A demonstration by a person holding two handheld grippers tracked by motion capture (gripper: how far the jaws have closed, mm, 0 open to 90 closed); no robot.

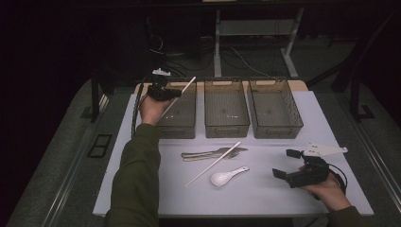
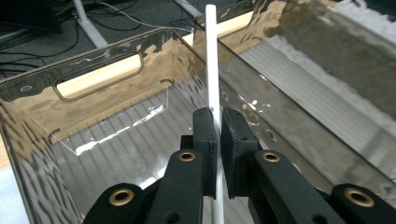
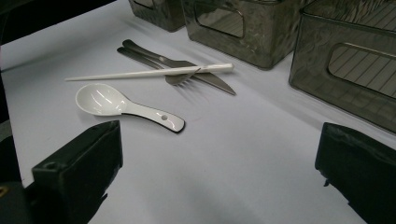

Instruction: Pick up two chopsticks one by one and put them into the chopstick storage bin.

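My left gripper [image 1: 174, 94] is over the left clear bin [image 1: 177, 130], shut on a white chopstick [image 1: 188, 85] that slants up and to the right. In the left gripper view the two black jaws [image 2: 218, 114] pinch this chopstick [image 2: 212, 60] above the bin's ribbed floor [image 2: 116, 135]. My right gripper [image 1: 285, 163] rests at the table's right front, jaws wide apart with nothing between them. Ahead of it [image 3: 217, 135] lie a white spoon [image 3: 126, 107], a second white chopstick [image 3: 149, 72], a fork [image 3: 180, 78] and a knife [image 3: 215, 81].
Three smoky clear bins stand in a row at the back of the white table [image 1: 265, 194]: left, middle [image 1: 226, 127] and right [image 1: 276, 131]. The loose cutlery [image 1: 215, 152], chopstick [image 1: 213, 164] and spoon [image 1: 227, 176] sit mid-table. A sleeved forearm [image 1: 137, 170] crosses the left side.
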